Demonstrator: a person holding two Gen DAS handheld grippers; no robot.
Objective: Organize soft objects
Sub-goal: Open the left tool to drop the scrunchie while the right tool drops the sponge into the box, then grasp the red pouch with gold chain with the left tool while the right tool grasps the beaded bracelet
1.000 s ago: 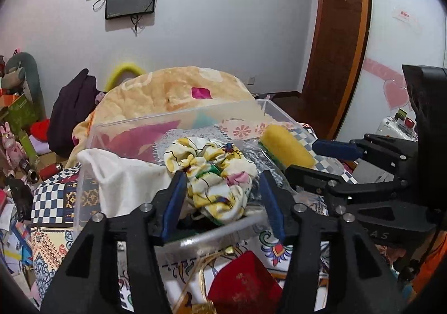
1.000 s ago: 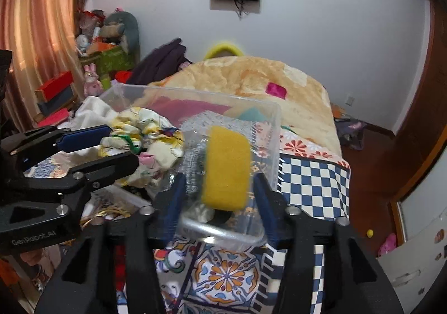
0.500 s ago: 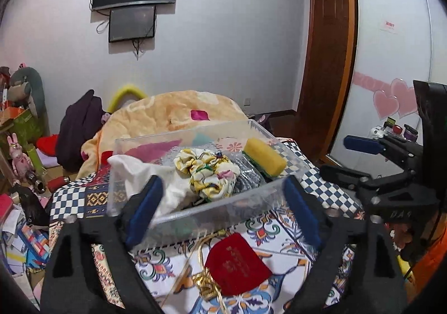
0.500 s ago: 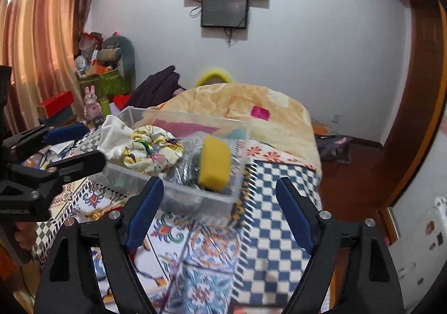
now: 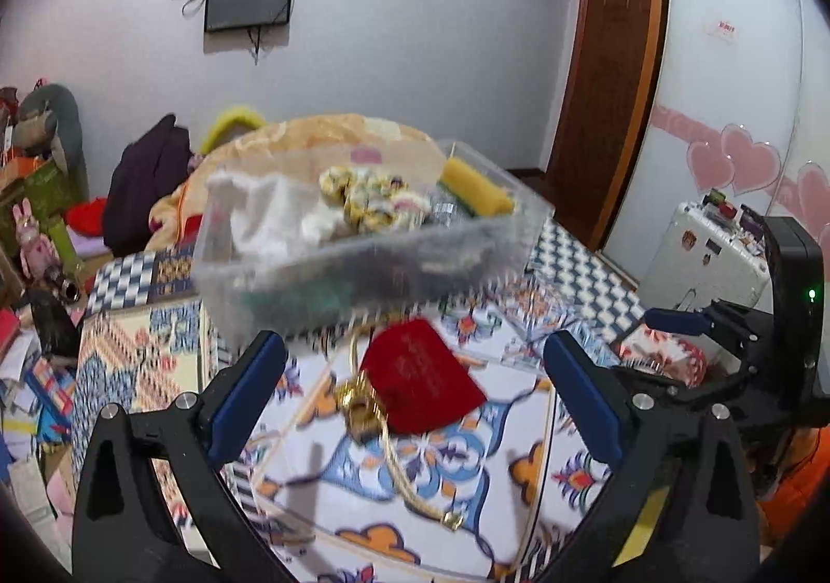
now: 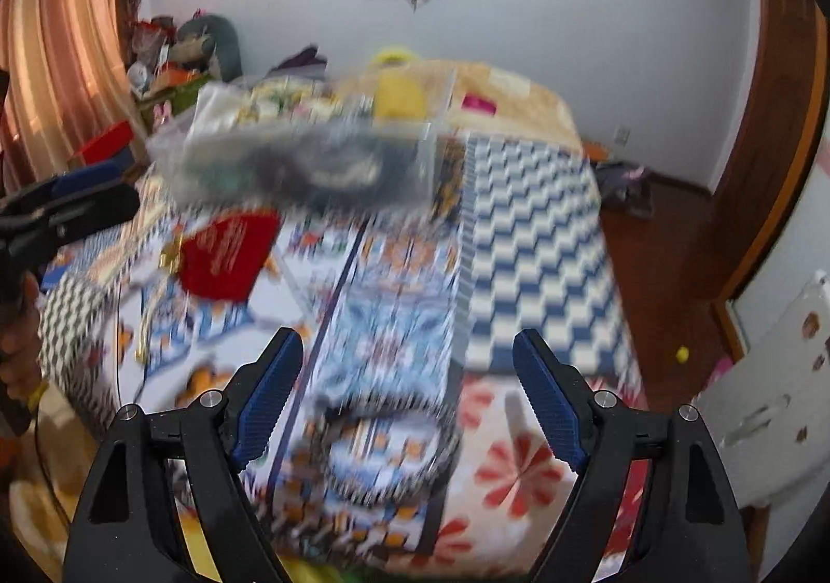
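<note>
My left gripper [image 5: 415, 386] is spread wide with nothing in it, same for the right gripper [image 6: 402, 393]. Patterned bedspread [image 5: 519, 438] lies between both. The clear bin [image 5: 363, 251] of soft stuff sits at 12 o'clock, red pouch [image 5: 420, 383] just before it.

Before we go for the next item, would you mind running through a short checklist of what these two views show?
1. Left hand-held gripper open with nothing between the fingers: ok.
2. Right hand-held gripper open with nothing between the fingers: ok.
3. Yellow sponge, white cloth and floral scrunchie inside the clear box: ok.
4. Red pouch with its gold cord still outside the box, on the patterned bedspread: not ok.
5. Views sharp enough to aim a grasp: not ok, both are motion-blurred.
6. What lies at the bottom of the box: cannot tell.
</note>
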